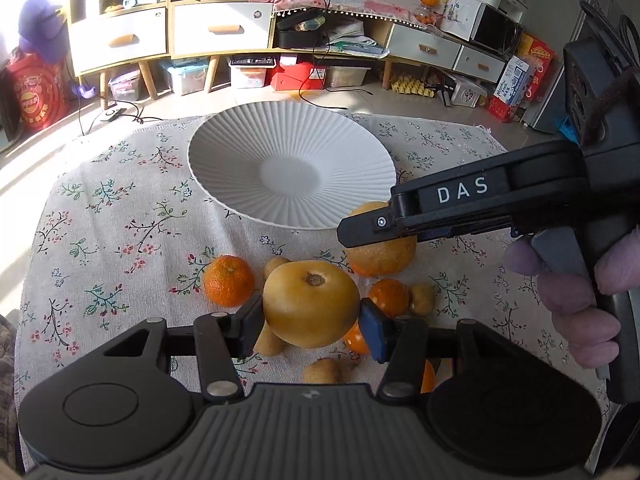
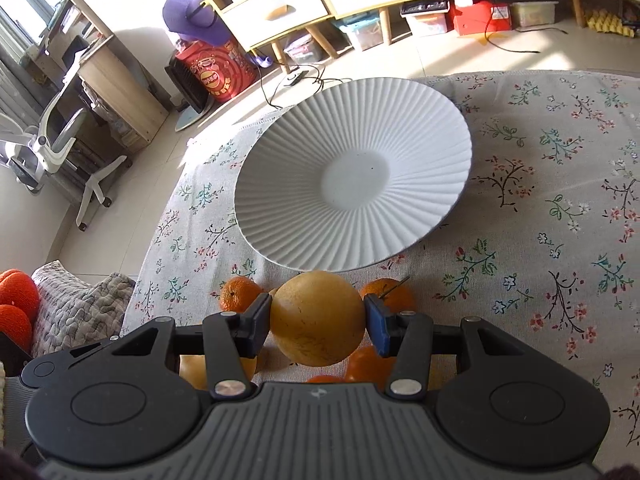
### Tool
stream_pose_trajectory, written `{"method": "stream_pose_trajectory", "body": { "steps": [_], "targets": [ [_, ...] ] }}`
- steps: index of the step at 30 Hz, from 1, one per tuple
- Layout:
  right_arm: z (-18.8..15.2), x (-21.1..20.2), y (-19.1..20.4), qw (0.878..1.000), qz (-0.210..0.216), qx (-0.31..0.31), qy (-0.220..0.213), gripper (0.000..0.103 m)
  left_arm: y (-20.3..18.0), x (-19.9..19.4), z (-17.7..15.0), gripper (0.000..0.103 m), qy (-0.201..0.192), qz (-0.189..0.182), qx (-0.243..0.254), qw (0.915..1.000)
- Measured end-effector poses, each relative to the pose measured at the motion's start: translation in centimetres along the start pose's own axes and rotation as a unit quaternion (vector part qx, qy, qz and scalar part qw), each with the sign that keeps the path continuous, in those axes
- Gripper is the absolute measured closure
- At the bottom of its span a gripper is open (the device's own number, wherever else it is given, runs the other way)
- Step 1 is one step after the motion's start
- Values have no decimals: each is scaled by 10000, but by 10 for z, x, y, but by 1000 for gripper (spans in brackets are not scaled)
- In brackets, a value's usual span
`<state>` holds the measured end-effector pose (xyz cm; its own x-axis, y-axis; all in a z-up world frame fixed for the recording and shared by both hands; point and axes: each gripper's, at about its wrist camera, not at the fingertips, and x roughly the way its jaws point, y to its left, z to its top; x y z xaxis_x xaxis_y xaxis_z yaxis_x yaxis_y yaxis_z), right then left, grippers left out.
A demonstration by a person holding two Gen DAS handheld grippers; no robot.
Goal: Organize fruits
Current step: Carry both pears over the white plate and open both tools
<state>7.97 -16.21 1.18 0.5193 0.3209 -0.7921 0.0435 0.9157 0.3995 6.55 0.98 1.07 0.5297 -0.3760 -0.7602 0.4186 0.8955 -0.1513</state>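
Two grippers each hold a round fruit just in front of a white plate.

The left gripper (image 1: 311, 316) squeezes a yellow pear (image 1: 311, 304) between its two pads, stem end facing up. The right gripper (image 2: 317, 322) is clamped on a big yellow-orange fruit (image 2: 318, 318), one pad on each side. In the left view the right gripper comes in from the right, with a hand (image 1: 568, 300) around its handle. Under and around the held fruits lie small oranges (image 1: 229, 280) and little brown fruits (image 1: 422, 299), close together on a flowered tablecloth (image 1: 120, 232). The ribbed white plate (image 2: 400, 128) sits on the cloth just past the pile, with nothing on it. Past the table, drawers (image 1: 218, 28) stand along the wall.
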Motion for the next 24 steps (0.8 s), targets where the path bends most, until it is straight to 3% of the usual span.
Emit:
{"method": "stream_pose_trajectory", "body": {
  "steps": [7,16,24],
  "targets": [
    [9,-8,-10,9993,-4,246,-284,57,-5,1,10,61,-268,36,-12,9996],
    [22,-4,-23,9981,39,495,-352,57,-2,9,21,61,-381,43,-106,9992],
    [47,6,-27,9980,-81,257,-579,57,-2,34,47,61,-537,131,165,9983]
  ]
}}
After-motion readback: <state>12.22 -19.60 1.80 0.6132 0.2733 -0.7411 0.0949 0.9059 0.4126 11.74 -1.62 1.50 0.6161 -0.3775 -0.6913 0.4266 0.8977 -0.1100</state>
